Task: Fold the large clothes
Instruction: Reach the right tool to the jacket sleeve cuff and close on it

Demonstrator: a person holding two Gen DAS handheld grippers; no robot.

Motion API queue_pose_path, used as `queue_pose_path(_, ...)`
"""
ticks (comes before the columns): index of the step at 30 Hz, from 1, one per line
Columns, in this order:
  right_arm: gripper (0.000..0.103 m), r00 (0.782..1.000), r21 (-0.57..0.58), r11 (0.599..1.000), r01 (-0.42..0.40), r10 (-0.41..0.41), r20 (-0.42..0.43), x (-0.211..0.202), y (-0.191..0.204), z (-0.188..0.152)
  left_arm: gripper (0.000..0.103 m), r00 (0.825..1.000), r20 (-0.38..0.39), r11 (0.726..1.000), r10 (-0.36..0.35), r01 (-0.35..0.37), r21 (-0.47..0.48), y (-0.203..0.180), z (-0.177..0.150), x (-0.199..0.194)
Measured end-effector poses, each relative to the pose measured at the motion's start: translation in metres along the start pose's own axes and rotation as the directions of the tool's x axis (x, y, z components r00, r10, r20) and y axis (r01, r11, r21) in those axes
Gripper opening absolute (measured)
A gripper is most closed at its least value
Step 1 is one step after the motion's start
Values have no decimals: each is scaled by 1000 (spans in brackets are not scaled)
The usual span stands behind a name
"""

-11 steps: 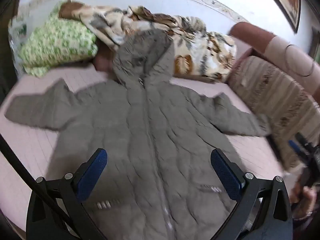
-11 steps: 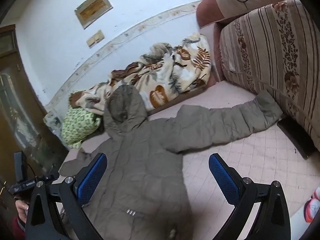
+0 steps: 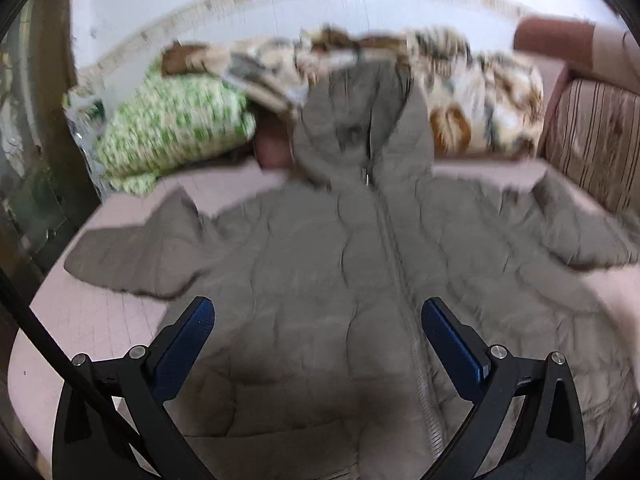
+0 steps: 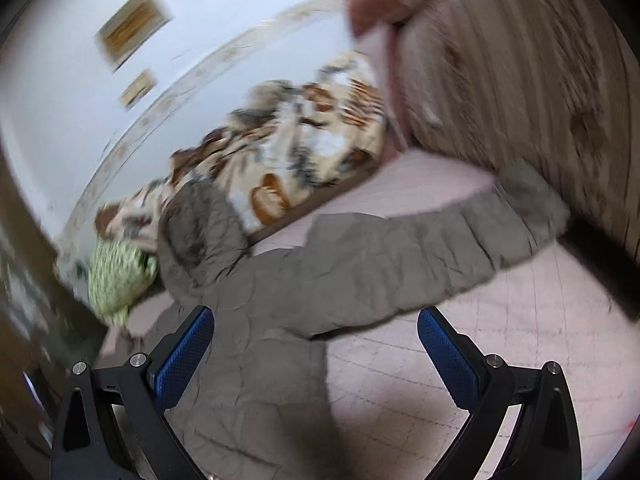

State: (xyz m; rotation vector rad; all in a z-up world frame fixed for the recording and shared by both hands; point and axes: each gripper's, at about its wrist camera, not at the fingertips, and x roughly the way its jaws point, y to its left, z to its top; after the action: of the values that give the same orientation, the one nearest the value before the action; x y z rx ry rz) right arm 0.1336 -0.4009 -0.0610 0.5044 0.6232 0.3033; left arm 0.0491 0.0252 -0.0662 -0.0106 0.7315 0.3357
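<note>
A grey-brown hooded padded jacket point(image 3: 340, 264) lies spread flat, front up and zipped, on a pink checked sheet point(image 3: 92, 320), both sleeves stretched out sideways. My left gripper point(image 3: 318, 332) hovers open over the jacket's lower body, left of the zip, nothing between its blue pads. In the right wrist view the jacket point(image 4: 280, 288) shows its hood and one long sleeve point(image 4: 440, 240) reaching toward the sofa. My right gripper point(image 4: 316, 340) stands open above the armpit area and the bare sheet point(image 4: 460, 312), holding nothing. Both views are motion-blurred.
A leaf-patterned blanket point(image 3: 460, 92) and a green-white pillow point(image 3: 172, 132) lie along the far wall behind the hood. A striped sofa point(image 4: 520, 80) borders the sheet on the right. A dark wooden door or cabinet point(image 4: 28, 280) stands at the left.
Both grippers have moved forward and lower toward the jacket, which now fills more of each view. The left view has shifted leftward across the jacket. Both stay open.
</note>
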Motion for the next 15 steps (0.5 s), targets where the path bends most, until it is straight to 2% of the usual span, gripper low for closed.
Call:
queue_pose_path(1,102,1000,42,999,7,-8,6,3,-16,5,103,1000,-8,999,-21,21,-33,5,1,3)
queue_pose_path(2,95,1000,81,996,25,-26,14,5,-31,11,103,998,-29,996,-55,53,-67,10,3,4)
queue_pose_path(3,80,999,110,993,44,-47,18,5,-44,17,103,996,-36,993,-78,74,-92,13,4,4)
queue_pose_path(4,73,997,146,987,73,-78,28,5,-60,22,103,994,-46,989,-103,97,-108,14,5,5)
queue_pose_path(6,70,991,231,967,112,-127,51,1,-91,32,103,989,-55,985,-134,126,-120,13,5,5)
queue_pose_path(10,70,974,325,927,189,-218,56,3,-142,47,103,991,-48,990,-124,120,-73,0,3,5)
queue_pose_path(11,68,971,340,917,207,-236,47,6,-153,51,103,993,-38,990,-115,112,-82,0,-2,-1)
queue_pose_path(12,66,968,349,911,218,-249,45,9,-161,53,103,986,-49,981,-157,150,-125,3,2,-2)
queue_pose_path(13,64,962,361,902,236,-269,45,12,-169,56,103,986,-48,980,-160,153,-129,3,2,-2)
queue_pose_path(15,50,959,380,893,241,-280,49,16,-184,55,103,984,-57,979,-167,159,-129,1,2,-1)
